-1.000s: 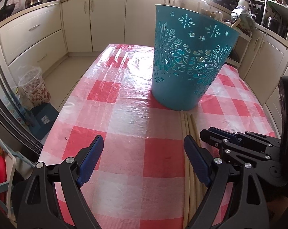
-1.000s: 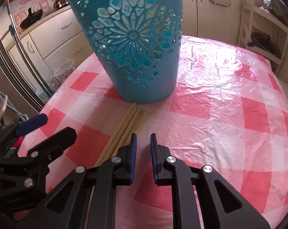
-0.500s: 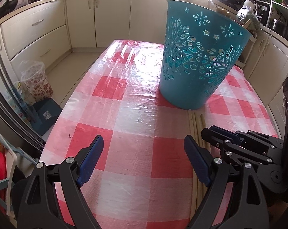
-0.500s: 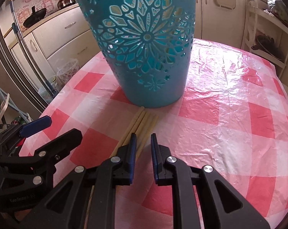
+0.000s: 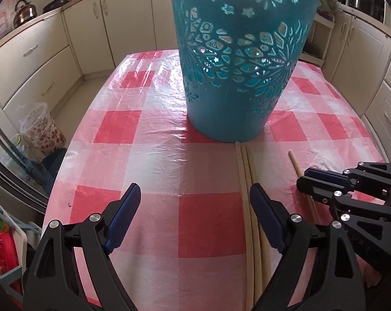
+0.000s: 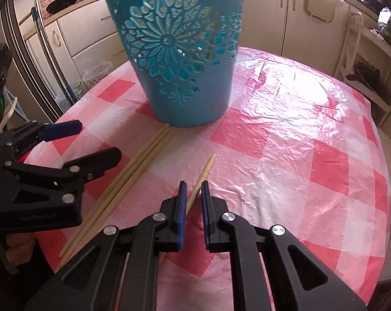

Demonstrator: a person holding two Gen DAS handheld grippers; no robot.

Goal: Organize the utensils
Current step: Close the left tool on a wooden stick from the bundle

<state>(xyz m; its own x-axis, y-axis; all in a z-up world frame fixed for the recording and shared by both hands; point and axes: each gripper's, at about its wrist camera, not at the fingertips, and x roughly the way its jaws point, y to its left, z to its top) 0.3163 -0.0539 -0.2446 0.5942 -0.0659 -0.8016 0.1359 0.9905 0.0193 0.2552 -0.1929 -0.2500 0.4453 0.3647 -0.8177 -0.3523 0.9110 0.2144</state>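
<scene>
A tall teal cut-out basket (image 5: 234,77) (image 6: 185,64) stands upright on the red-checked tablecloth (image 5: 148,155). Three wooden chopsticks (image 5: 244,171) (image 6: 133,171) lie side by side, their far ends at the basket's base. A single chopstick (image 5: 295,162) (image 6: 208,165) sits apart to their right, running between the pads of my right gripper (image 6: 193,185) (image 5: 303,177), whose jaws are closing on it. My left gripper (image 5: 195,189) (image 6: 96,141) hangs open over the cloth with nothing between its fingers; its right finger is above the lying chopsticks.
Cream kitchen cabinets ring the table. A kettle (image 5: 25,11) stands on the left counter. A small flowered bin (image 5: 42,129) stands on the floor left of the table. The tablecloth's plastic cover is wrinkled and glossy.
One chopstick now sits apart to the right of the bundle, between the right gripper's narrower jaws. The left gripper has moved closer to the basket and stays open.
</scene>
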